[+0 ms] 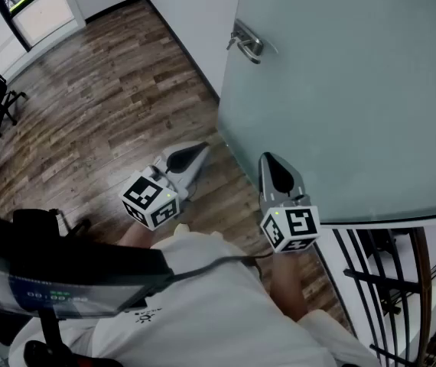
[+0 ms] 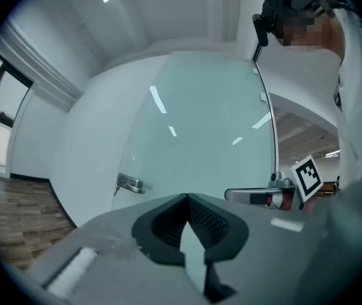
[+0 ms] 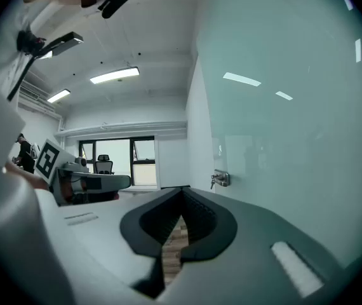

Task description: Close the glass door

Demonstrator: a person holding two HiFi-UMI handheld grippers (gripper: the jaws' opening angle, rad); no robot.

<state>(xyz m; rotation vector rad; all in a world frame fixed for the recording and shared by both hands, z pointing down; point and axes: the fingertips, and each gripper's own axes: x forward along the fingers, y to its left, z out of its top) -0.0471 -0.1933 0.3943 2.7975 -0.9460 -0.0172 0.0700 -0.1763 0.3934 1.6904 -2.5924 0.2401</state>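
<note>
At the centre of the head view, the left gripper (image 1: 201,148) and right gripper (image 1: 267,159) point toward the frosted glass door (image 1: 356,90) filling the upper right, jaws pressed together and empty. Its handle (image 1: 247,44) sits at top centre. The right gripper lies nearest the pane; a flat, steady push near the handle edge should swing it shut best

Both are held forward, side by side and roughly level: right gripper (image 1: 270,161) jaws closed, empty; left gripper (image 1: 200,149) jaws apparently closed at the tips.
</note>
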